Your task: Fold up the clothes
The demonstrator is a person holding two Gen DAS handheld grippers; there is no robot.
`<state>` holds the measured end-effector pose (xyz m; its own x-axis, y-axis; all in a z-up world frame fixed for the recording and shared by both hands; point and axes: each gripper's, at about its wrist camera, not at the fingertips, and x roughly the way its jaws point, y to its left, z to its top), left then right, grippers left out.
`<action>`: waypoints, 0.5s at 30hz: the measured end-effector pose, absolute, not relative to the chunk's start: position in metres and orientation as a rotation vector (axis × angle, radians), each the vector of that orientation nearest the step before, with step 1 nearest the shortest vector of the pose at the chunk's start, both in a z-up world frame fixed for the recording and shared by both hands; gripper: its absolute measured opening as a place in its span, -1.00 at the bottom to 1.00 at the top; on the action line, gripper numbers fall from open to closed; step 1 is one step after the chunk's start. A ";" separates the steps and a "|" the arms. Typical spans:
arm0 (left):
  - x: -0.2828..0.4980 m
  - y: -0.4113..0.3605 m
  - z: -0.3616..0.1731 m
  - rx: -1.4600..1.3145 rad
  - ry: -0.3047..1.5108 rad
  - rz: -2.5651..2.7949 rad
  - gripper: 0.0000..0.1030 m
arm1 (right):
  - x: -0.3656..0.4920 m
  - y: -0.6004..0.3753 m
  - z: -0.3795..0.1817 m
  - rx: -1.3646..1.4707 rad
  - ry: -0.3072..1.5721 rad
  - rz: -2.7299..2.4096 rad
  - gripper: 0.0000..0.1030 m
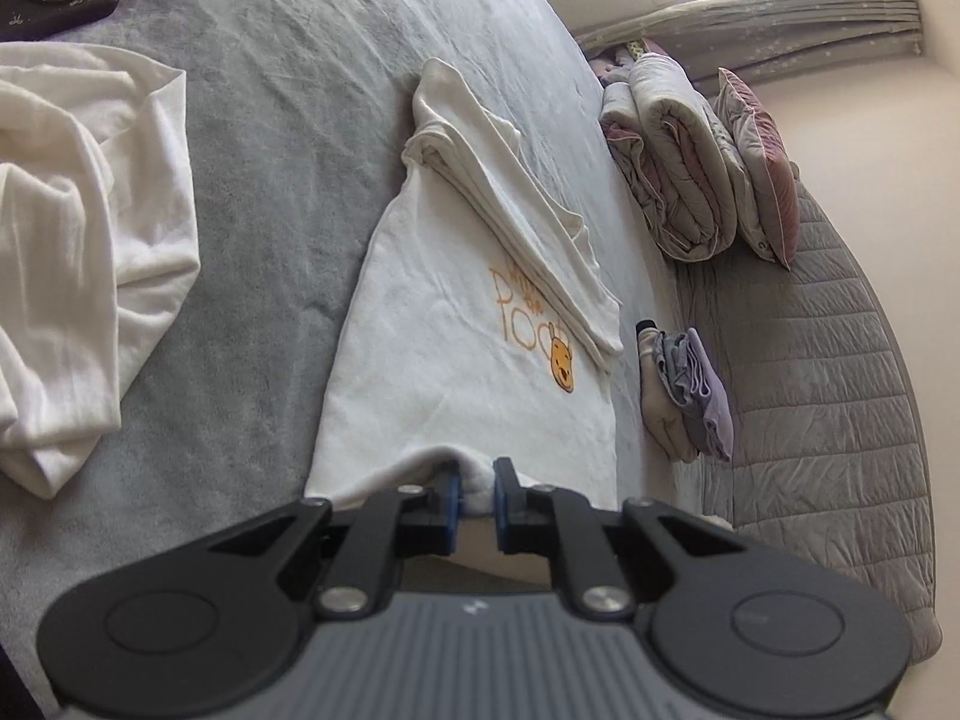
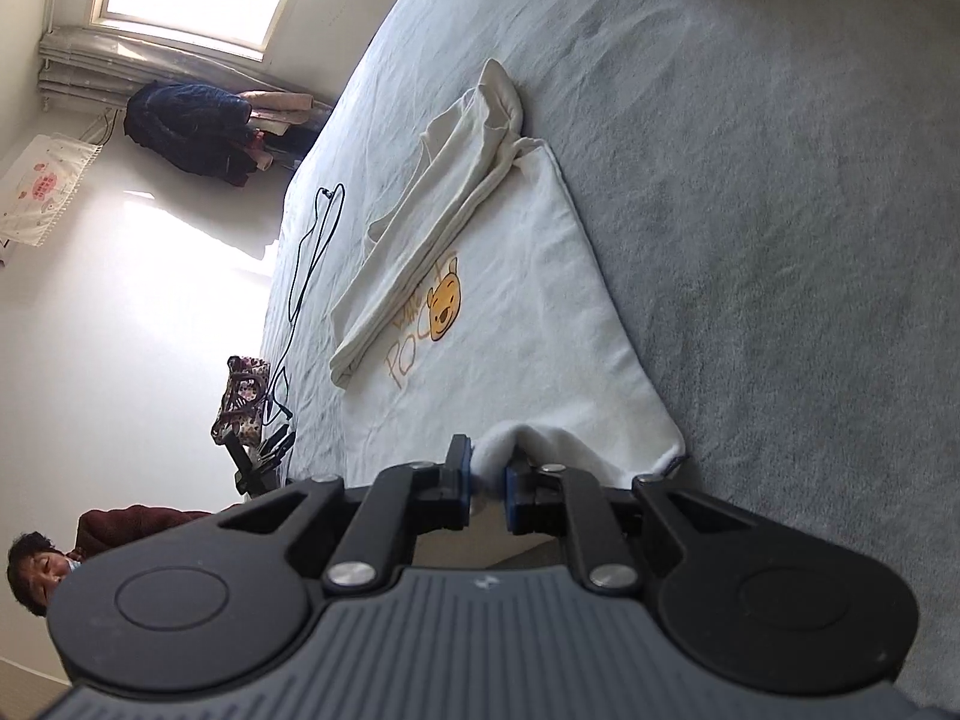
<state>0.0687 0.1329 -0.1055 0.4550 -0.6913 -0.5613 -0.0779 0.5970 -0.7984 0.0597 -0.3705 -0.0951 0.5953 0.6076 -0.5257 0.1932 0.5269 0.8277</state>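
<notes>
Left wrist view: the left gripper (image 1: 477, 483) pinches the near hem of the white shirt (image 1: 444, 360), which lies flat on the grey bed (image 1: 252, 210), its long axis running straight away from the fingers with sleeves folded across. Right wrist view: the right gripper (image 2: 487, 474) pinches the same hem nearer the shirt's right corner.

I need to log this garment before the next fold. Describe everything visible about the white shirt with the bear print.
The white shirt is soft, thick-looking knit, lying flat on the grey bed cover. Its front bears orange lettering and a yellow bear face. Both sleeves are folded in, stacked along the middle as a long strip. The near hem is pinched and slightly lifted at two spots: by the left gripper and the right gripper, whose blue pads clamp bunched cloth.
</notes>
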 end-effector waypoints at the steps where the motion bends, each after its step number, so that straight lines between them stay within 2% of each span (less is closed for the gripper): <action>1: 0.074 0.132 -0.107 -0.874 1.047 -0.430 -0.79 | 0.065 -0.371 -0.097 1.022 0.930 0.287 -0.74; 6: 0.096 0.129 -0.115 -0.856 1.052 -0.376 -0.78 | 0.080 -0.375 -0.107 1.051 0.925 0.248 -0.73; 12: 0.107 0.132 -0.123 -0.905 1.027 -0.317 -0.71 | 0.087 -0.380 -0.116 1.099 0.897 0.226 -0.59; 14: 0.104 0.133 -0.119 -0.886 0.992 -0.318 -0.48 | 0.084 -0.386 -0.110 1.103 0.848 0.227 -0.22; 15: 0.102 0.134 -0.117 -0.874 0.972 -0.314 -0.39 | 0.081 -0.389 -0.106 1.092 0.818 0.222 0.08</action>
